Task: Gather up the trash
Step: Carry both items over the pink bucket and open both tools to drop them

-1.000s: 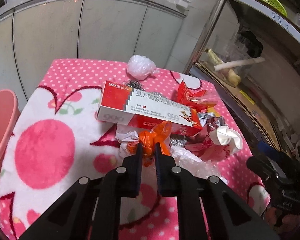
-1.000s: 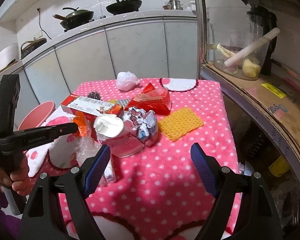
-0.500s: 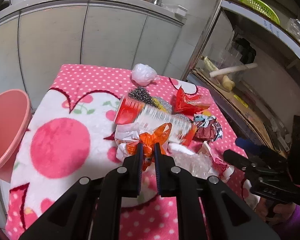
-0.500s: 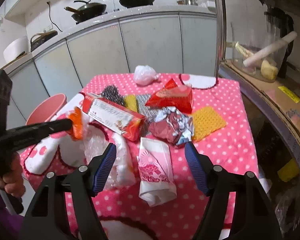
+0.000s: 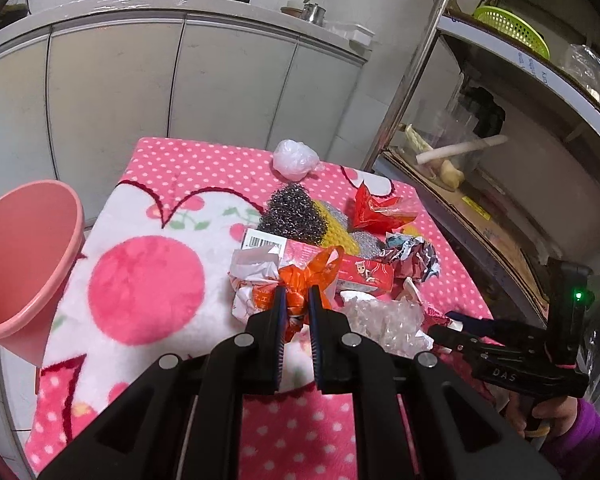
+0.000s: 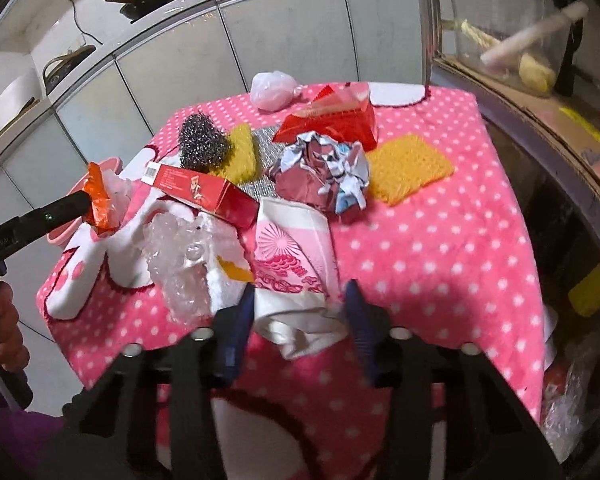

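My left gripper [image 5: 297,300] is shut on an orange plastic wrapper [image 5: 308,276] and holds it above the pink dotted table [image 5: 172,168]; the wrapper also shows in the right wrist view [image 6: 98,200]. My right gripper [image 6: 300,312] is open, its jaws on either side of a pink-and-white paper bag [image 6: 292,264] at the table's near edge. The frame is blurred, so I cannot tell if the jaws touch the bag. Trash on the table: a red carton [image 6: 204,192], crumpled foil [image 6: 324,172], clear plastic [image 6: 180,256], a red bag [image 6: 336,120].
A pink bin [image 5: 24,256] stands left of the table. A steel scourer [image 6: 202,140], yellow sponges [image 6: 410,168] and a white plastic ball [image 6: 272,90] lie further back. A metal shelf rack [image 5: 500,200] runs along the right side. Cabinets stand behind.
My left gripper has lifted and pulled back with the orange wrapper. My right gripper has come down and forward over the pink-and-white bag, its jaws narrower than before.
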